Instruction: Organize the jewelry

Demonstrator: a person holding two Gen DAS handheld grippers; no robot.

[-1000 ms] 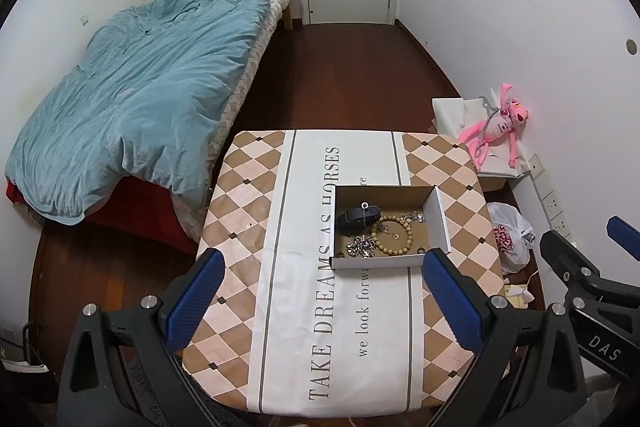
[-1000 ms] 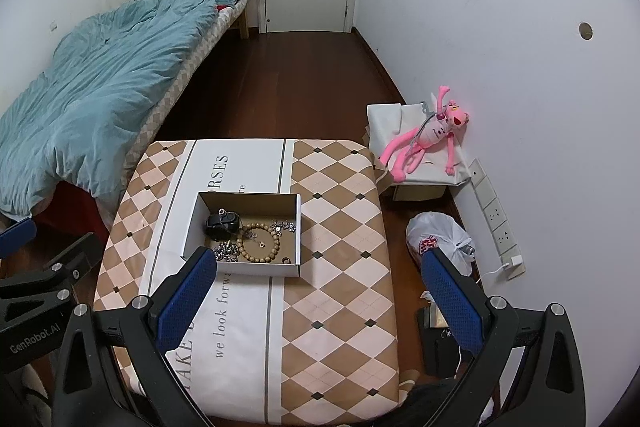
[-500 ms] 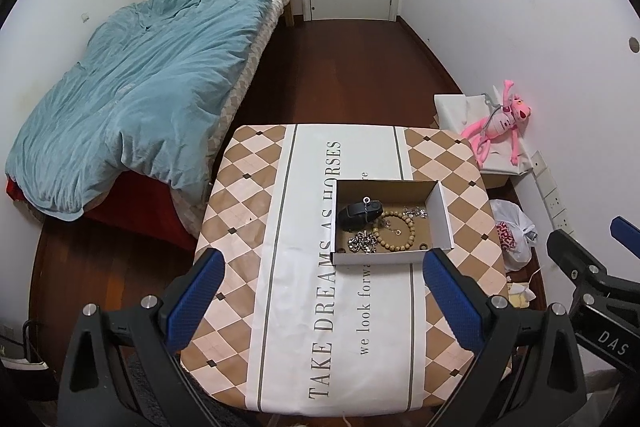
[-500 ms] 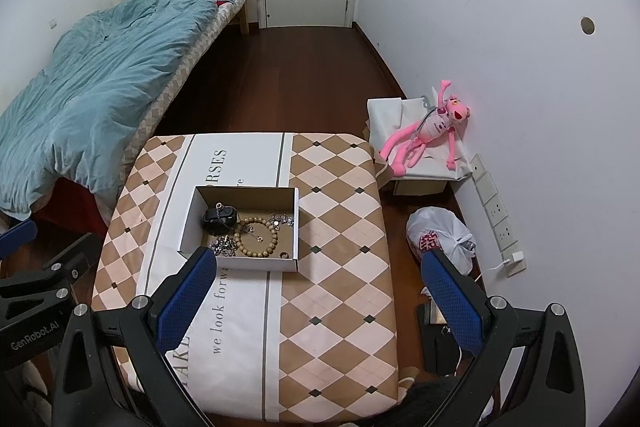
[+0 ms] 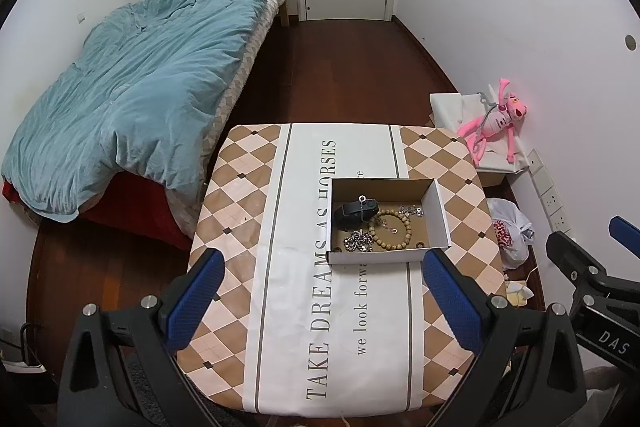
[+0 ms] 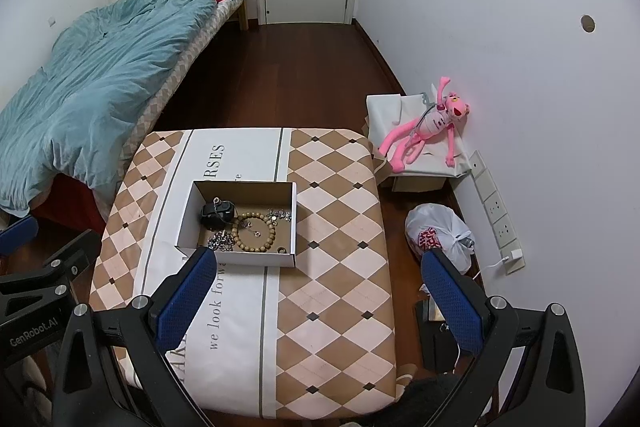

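Both grippers held high above the table, looking down. Left gripper [image 5: 320,301]: blue-padded fingers spread wide apart, nothing between them. Right gripper [image 6: 320,301]: same, fingers wide apart and empty; it also shows at the right edge of the left wrist view. Shallow open white cardboard box with brown interior [image 5: 438,217] sits on the diamond-patterned tan-and-cream tablecloth with a white lettered centre band [image 5: 308,307], toward the far right part of the table. Inside the box: black watch-like item [image 5: 354,213] at the left, round tan wooden bead bracelet [image 5: 390,233] in the middle, heavy silver chain [image 5: 357,241] near the front left, small silver pieces [image 5: 410,210] toward the back right; finer detail too small to tell. Pink plush toy [image 6: 424,125] lies on a low white-covered stand beside the wall; rumpled blue duvet [image 5: 136,87] on the bed at left.
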